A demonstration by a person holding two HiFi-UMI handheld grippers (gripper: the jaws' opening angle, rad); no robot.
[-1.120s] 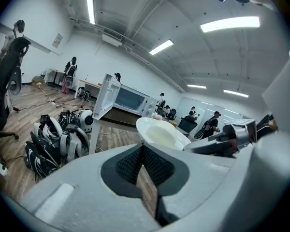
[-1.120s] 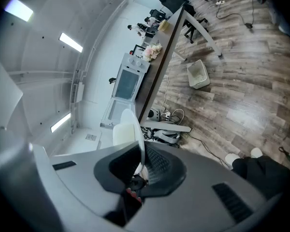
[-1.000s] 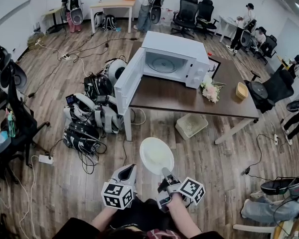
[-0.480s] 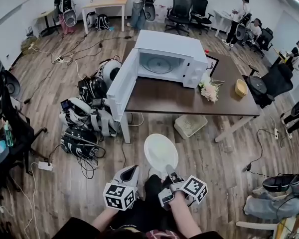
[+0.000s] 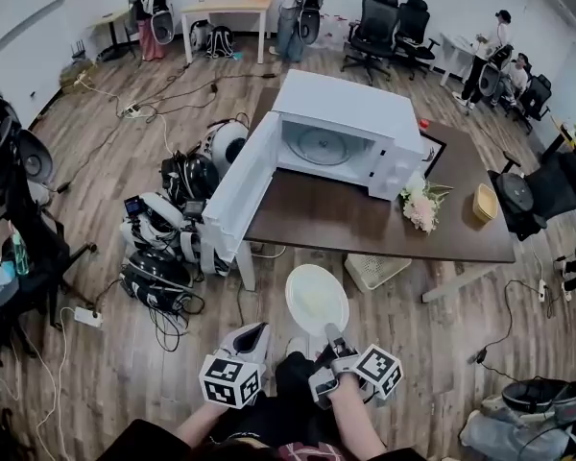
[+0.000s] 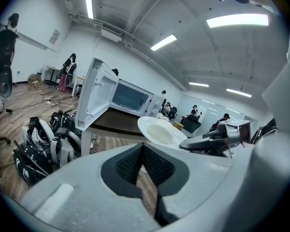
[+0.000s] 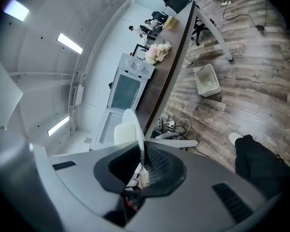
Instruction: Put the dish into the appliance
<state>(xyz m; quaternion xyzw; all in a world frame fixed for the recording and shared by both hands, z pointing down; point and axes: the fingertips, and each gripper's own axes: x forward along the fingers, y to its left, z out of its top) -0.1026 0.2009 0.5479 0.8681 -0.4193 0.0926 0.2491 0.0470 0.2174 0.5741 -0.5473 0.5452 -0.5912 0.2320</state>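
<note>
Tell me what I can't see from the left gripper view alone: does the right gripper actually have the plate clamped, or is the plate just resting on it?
Observer: Clamped. In the right gripper view, the right gripper has its jaws closed on the rim of the plate.
Operator: Is the oven cavity free?
Observer: From the head view, only the glass turntable shows inside the microwave.
Operator: Anything on the floor ahead?
Observer: A white basket sits on the floor at the near edge of the table, to the right of the plate in the head view.
</note>
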